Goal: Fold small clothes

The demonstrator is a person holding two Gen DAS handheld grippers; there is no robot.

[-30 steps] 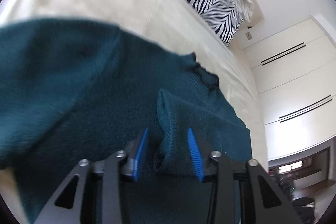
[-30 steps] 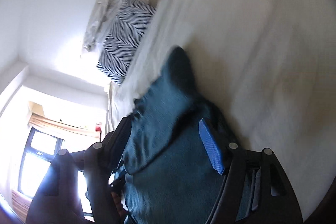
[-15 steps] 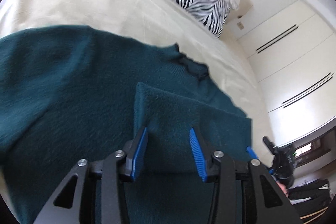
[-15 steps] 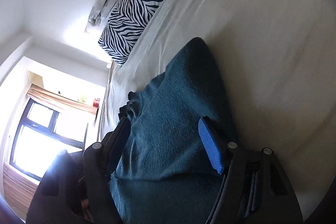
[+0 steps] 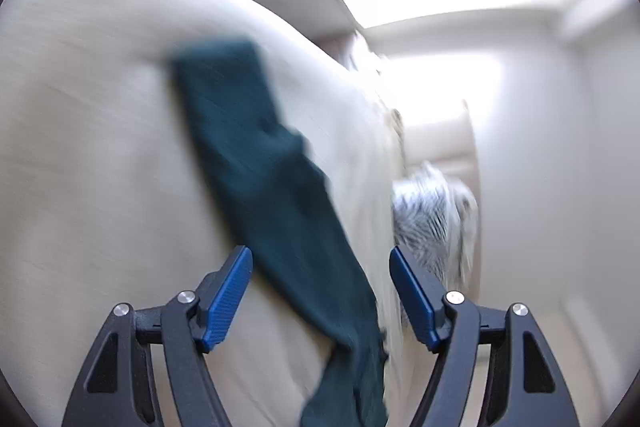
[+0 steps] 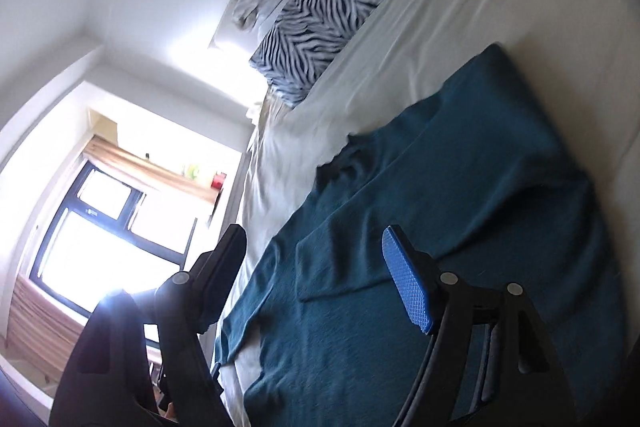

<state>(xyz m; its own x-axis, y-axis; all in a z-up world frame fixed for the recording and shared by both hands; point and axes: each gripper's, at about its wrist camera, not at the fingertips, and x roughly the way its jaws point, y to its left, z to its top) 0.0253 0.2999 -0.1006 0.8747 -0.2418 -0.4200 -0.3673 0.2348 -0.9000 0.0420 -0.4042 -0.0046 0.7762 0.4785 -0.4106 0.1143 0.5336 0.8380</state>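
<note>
On the bed (image 5: 100,131), along its cream sheet toward the near edge, I see the dark teal sweater (image 5: 280,195) lying as a long blurred strip in the left wrist view, with one end hanging down past the edge at the bottom of the frame. My left claw (image 5: 320,291) has just been opening; its blue pads (image 5: 228,297) stand spread, and the sweater passes through the gap without either pad pressing on it. Further right in that view a zebra-print pillow (image 5: 432,219) sits smeared by motion near the headboard. In the right wrist view a window (image 6: 100,227) glows at the left, the zebra-print pillow (image 6: 324,15) lies at the head of the bed, and the sweater (image 6: 460,227) is spread flat over the sheet with a folded flap on top. My right claw (image 6: 316,275) hangs over it with its jaws apart, gripping nothing.
</note>
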